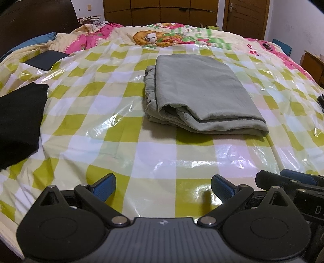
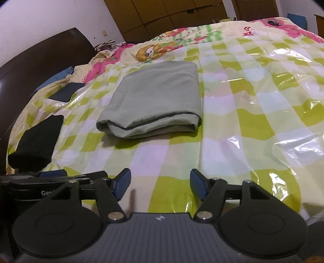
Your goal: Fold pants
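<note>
The grey-green pants lie folded into a neat rectangle on the glossy green-and-white checked sheet, their waistband bunched along the left side. In the right wrist view the same folded pants sit left of centre. My left gripper hovers open near the bed's front, well short of the pants, nothing between its blue pads. My right gripper is also open and empty, close beside the left one, whose body shows at the lower left. The right gripper's body shows at the left wrist view's right edge.
A folded black garment lies at the left edge of the bed. A dark flat rectangular object rests farther back left. A cartoon-print quilt covers the far bed, with a dark headboard, wooden wardrobes and a door behind.
</note>
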